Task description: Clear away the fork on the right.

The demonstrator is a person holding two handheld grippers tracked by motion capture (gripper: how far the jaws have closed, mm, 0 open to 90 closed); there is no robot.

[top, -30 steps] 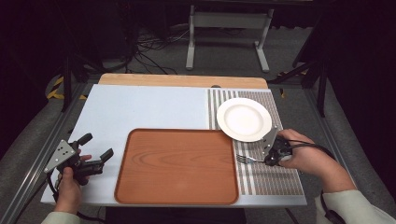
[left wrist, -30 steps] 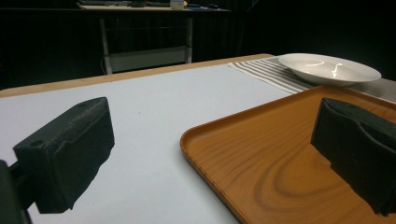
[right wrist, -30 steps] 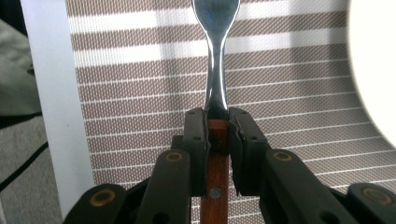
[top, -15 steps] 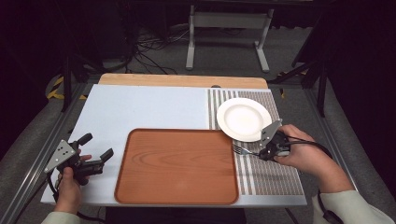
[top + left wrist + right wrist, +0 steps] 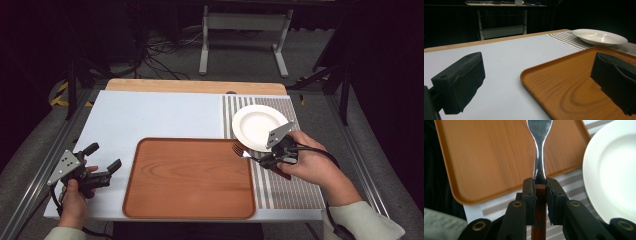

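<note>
The right gripper (image 5: 260,159) was clamped on a fork (image 5: 243,152), its two black jaws pressed against the sides of the wooden handle. In the right gripper view the fork (image 5: 539,152) ran straight out from between the jaws, its steel neck and head reaching over the near right part of the tray (image 5: 491,157). From above, the fork was held off the table just over the right edge of the tray (image 5: 190,177), with the prongs pointing left and slightly far. The person's right hand (image 5: 315,167) gripped the tool from the right, above the striped mat (image 5: 287,187).

The plate (image 5: 257,126) sat on the far part of that mat, just beyond the right gripper, empty and white. In the right gripper view the plate (image 5: 611,170) lay close beside the fork, at the right, without touching it.

The left gripper (image 5: 102,175) rested low on the pale table (image 5: 150,115) at the near left, just to the left of the tray. Its jaws stood wide apart with nothing between them. In the left gripper view the tray's rim (image 5: 534,80) lay between the two pads, and the plate (image 5: 600,37) showed at the far right on the striped mat (image 5: 566,38).

The tray was bare.
</note>
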